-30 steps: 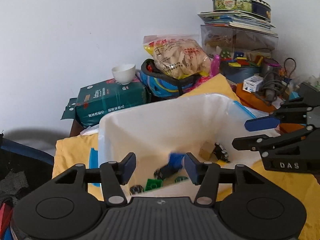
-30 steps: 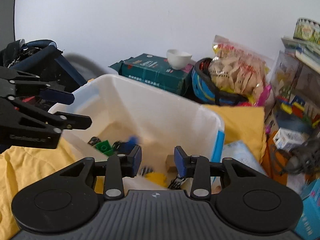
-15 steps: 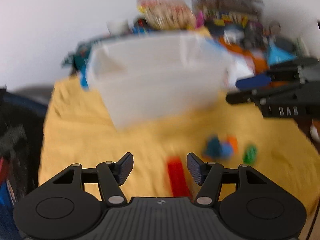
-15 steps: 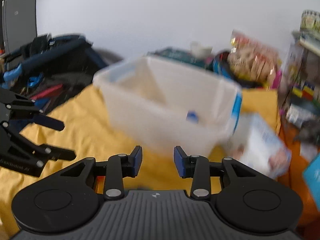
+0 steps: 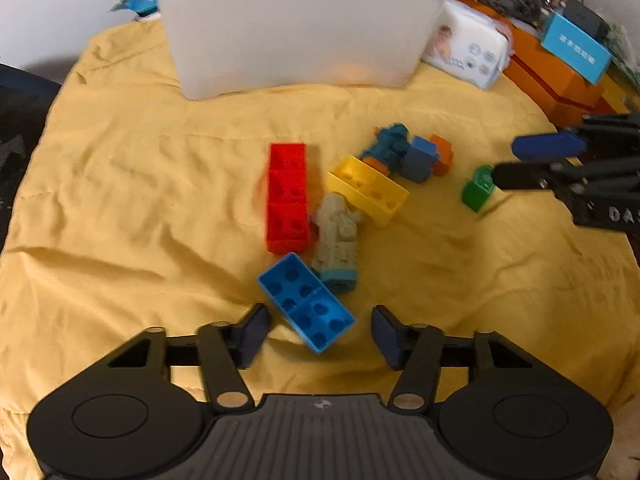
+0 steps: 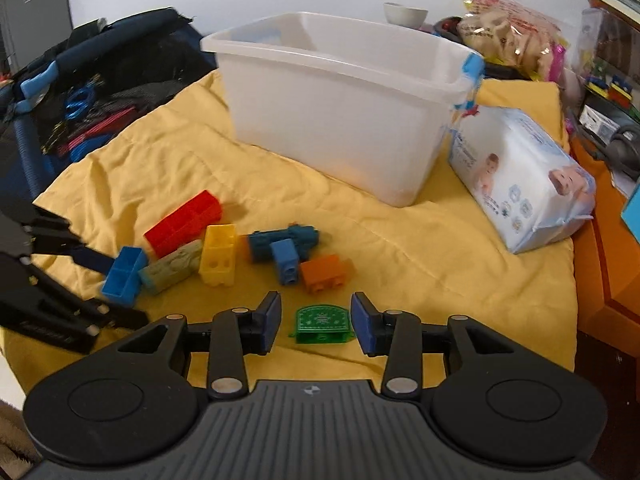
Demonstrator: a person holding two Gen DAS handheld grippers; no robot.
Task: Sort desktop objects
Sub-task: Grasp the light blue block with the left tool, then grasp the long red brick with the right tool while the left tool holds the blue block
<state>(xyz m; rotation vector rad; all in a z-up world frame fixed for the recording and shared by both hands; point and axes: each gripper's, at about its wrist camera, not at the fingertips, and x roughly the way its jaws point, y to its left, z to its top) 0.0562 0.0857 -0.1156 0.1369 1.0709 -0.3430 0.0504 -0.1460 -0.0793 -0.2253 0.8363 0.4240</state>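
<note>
Toy bricks lie on a yellow cloth (image 5: 140, 200) before a white plastic bin (image 5: 296, 24). My left gripper (image 5: 318, 334) is open, its fingers either side of a blue brick (image 5: 306, 308). Beyond it lie a grey-green figure (image 5: 338, 240), a red brick (image 5: 287, 196), a yellow brick (image 5: 366, 188) and a teal, blue and orange cluster (image 5: 408, 154). My right gripper (image 6: 316, 326) is open around a green piece (image 6: 322, 322). In the right wrist view the bin (image 6: 344, 100), blue brick (image 6: 124, 274), red brick (image 6: 184, 226), yellow brick (image 6: 218, 254) and orange brick (image 6: 326, 274) show.
A white wipes pack (image 6: 520, 184) lies right of the bin. Orange boxes (image 5: 552, 80) and clutter line the right edge. A dark bag with tools (image 6: 80, 92) sits at the left. A snack bag (image 6: 508, 36) and a white cup (image 6: 404, 12) stand behind the bin.
Both grippers have pulled back from over the bin and dropped low over the cloth. The left one now straddles the blue brick, the right one the green piece.
</note>
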